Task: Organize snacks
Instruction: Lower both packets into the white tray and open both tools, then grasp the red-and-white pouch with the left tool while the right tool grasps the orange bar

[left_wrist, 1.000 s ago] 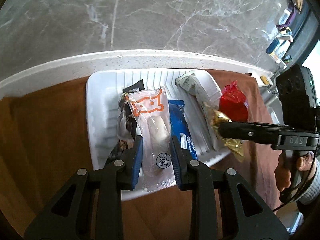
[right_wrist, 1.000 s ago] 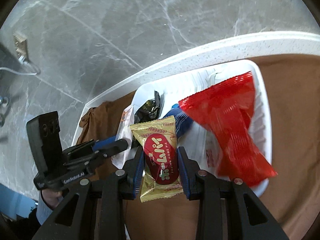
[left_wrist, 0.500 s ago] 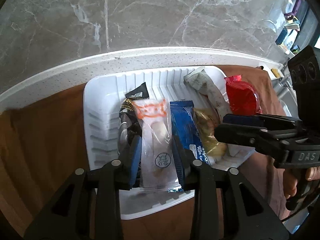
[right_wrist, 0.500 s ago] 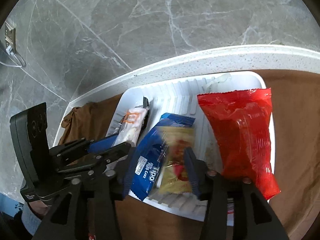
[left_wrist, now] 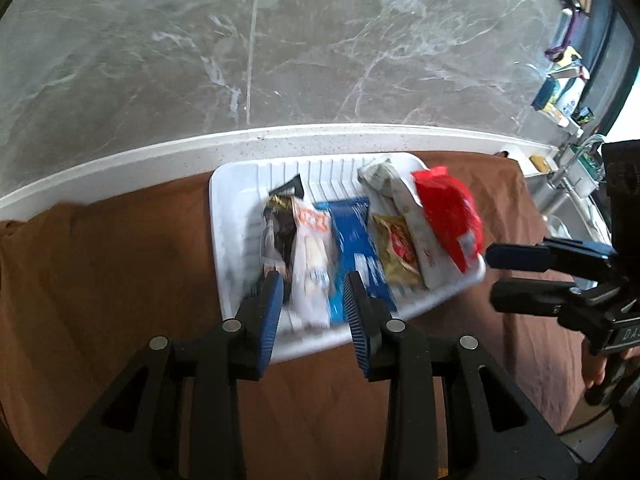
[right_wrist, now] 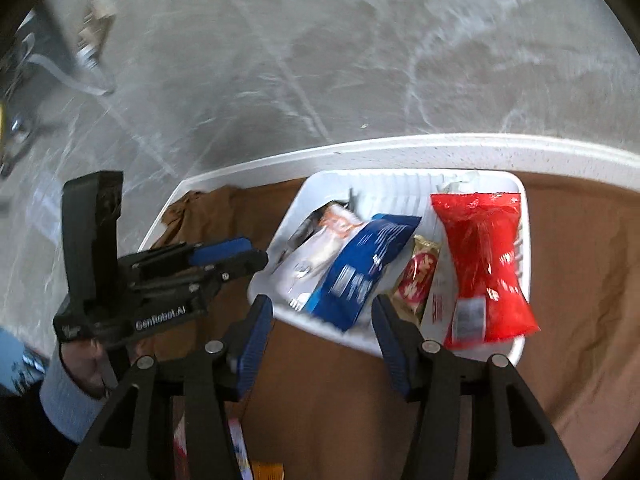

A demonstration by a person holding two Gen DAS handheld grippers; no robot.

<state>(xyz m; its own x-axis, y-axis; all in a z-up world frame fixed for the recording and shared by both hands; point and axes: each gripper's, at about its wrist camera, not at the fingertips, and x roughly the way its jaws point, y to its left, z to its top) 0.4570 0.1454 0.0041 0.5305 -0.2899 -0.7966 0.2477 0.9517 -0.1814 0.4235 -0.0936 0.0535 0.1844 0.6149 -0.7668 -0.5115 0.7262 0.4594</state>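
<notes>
A white ribbed tray (left_wrist: pixel 236 208) (right_wrist: pixel 400 196) holds a row of snacks: a dark pack (left_wrist: pixel 278 228), a white pack with an orange cat (left_wrist: pixel 310 248) (right_wrist: pixel 324 240), a blue pack (left_wrist: pixel 354 232) (right_wrist: pixel 368 256), a gold pie (left_wrist: pixel 396 244) (right_wrist: pixel 418 272), a pale wrapper (left_wrist: pixel 384 176) and a red bag (left_wrist: pixel 448 216) (right_wrist: pixel 480 248). My left gripper (left_wrist: pixel 314 284) (right_wrist: pixel 258 252) hovers open over the tray's near edge, its pads clear of the cat pack below. My right gripper (right_wrist: pixel 324 308) (left_wrist: pixel 489 278) stands open and holds nothing, just short of the tray.
The tray sits on a brown cloth (left_wrist: pixel 120 280) against a white counter edge (left_wrist: pixel 320 136) and a marble wall. A faucet and sink (left_wrist: pixel 568 176) lie far right. Loose packets (right_wrist: pixel 240 440) show under the right gripper. A hand (right_wrist: pixel 80 368) holds the left gripper.
The left gripper let go of the cat pack and the right let go of the gold pie; both lie in the tray. Both grippers drew back and up from it.
</notes>
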